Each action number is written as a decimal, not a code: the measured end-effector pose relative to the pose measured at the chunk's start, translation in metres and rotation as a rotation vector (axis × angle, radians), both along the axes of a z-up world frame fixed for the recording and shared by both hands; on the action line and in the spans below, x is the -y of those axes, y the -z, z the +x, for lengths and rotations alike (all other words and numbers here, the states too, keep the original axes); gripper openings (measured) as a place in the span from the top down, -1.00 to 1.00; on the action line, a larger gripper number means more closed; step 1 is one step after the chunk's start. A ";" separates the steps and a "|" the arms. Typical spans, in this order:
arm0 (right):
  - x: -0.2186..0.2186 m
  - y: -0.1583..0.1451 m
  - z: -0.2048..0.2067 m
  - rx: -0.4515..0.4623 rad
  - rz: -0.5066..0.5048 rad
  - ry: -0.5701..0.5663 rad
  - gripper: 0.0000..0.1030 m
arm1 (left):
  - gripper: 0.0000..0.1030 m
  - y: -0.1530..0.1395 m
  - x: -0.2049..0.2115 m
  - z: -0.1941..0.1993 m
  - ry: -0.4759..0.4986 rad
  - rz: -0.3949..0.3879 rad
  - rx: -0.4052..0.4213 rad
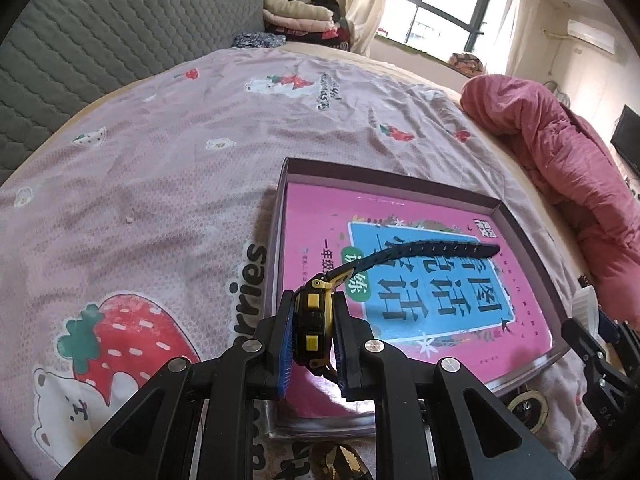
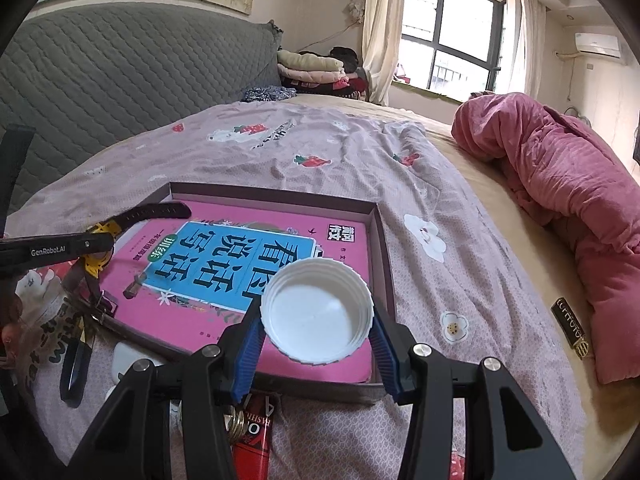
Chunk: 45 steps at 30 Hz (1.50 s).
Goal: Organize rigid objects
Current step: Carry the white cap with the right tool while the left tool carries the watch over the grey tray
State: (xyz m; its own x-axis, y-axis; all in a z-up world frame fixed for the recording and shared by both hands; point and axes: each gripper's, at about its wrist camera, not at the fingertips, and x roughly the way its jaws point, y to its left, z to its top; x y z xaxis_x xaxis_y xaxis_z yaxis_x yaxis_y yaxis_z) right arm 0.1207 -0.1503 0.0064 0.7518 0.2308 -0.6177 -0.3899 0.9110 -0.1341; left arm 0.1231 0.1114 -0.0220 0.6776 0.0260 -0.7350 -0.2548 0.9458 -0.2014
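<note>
A shallow purple-walled box [image 1: 384, 178] [image 2: 380, 232] lies on the bed with a pink book [image 1: 520, 320] [image 2: 320, 224] flat inside it. My left gripper [image 1: 313, 340] is shut on a black-and-yellow wristwatch [image 1: 312, 320], held above the box's near left corner; its dark strap [image 1: 420, 250] sticks out over the book. In the right wrist view the same watch [image 2: 102, 236] and left gripper [image 2: 96, 244] show at the box's left edge. My right gripper [image 2: 316, 330] is shut on a white ribbed lid [image 2: 316, 312], open side up, over the box's near right part.
A pink quilt [image 2: 568, 200] is bunched along the bed's right side, with a small dark tube [image 2: 570, 330] beside it. Near the box's front edge lie a red-labelled item [image 2: 256, 432], a dark strap-like piece [image 2: 74, 368] and a white object [image 2: 124, 360]. A grey quilted headboard [image 1: 120, 40] stands behind.
</note>
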 end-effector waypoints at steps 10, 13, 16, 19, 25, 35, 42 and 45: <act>0.006 -0.003 0.010 0.010 0.008 0.033 0.02 | 0.66 0.004 0.000 0.001 -0.009 0.021 -0.017; 0.006 -0.001 0.013 0.000 0.003 0.039 0.02 | 0.66 0.003 -0.006 0.003 -0.029 0.005 -0.006; 0.005 0.003 0.016 -0.019 -0.006 0.036 0.02 | 0.66 0.005 -0.008 0.006 -0.041 0.006 -0.008; 0.003 0.007 0.018 -0.033 -0.016 0.032 0.02 | 0.66 0.006 -0.006 0.008 -0.037 0.015 -0.012; 0.000 0.012 0.023 -0.058 -0.041 0.029 0.02 | 0.66 0.007 0.001 0.009 -0.013 0.036 -0.022; 0.002 0.017 0.037 -0.125 -0.024 0.044 0.02 | 0.66 0.008 0.004 0.008 0.007 0.036 -0.040; -0.002 0.026 0.040 -0.180 -0.041 0.034 0.02 | 0.66 0.008 0.004 0.008 0.008 0.036 -0.042; 0.000 0.028 0.042 -0.206 -0.034 0.039 0.02 | 0.66 0.008 0.004 0.008 0.012 0.037 -0.045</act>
State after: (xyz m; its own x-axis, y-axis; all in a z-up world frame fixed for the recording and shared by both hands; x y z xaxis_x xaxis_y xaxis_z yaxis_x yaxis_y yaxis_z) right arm 0.1627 -0.1500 -0.0218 0.6171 0.1808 -0.7659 -0.3771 0.9221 -0.0862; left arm 0.1312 0.1070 -0.0305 0.6439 0.0456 -0.7637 -0.2515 0.9554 -0.1550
